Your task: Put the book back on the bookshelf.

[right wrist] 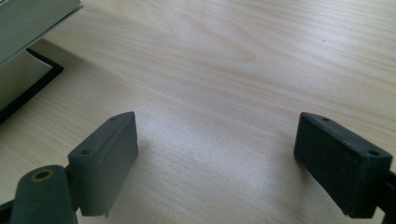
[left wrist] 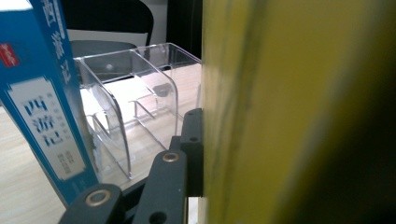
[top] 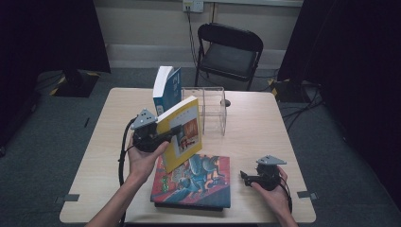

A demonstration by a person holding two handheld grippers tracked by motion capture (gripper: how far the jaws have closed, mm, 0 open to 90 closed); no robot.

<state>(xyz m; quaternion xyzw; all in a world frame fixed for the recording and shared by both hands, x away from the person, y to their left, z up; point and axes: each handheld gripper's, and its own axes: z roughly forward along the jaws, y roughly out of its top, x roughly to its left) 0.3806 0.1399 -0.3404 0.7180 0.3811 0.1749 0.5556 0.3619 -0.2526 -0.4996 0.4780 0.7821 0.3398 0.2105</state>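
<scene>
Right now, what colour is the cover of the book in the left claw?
Yellow, with a white panel and a reddish picture on the book; the high view shows it best.

Blue book upright beyond my left claw, clear acrylic organizer beside it; comic-cover book flat between my claws; folding chair far off.

Your high view looks forward and down over the whole desk from your side. Your left gripper view sits pressed close against the yellow book, facing the clear organizer, which the high view shares. Your right gripper view skims bare desk closely.
</scene>
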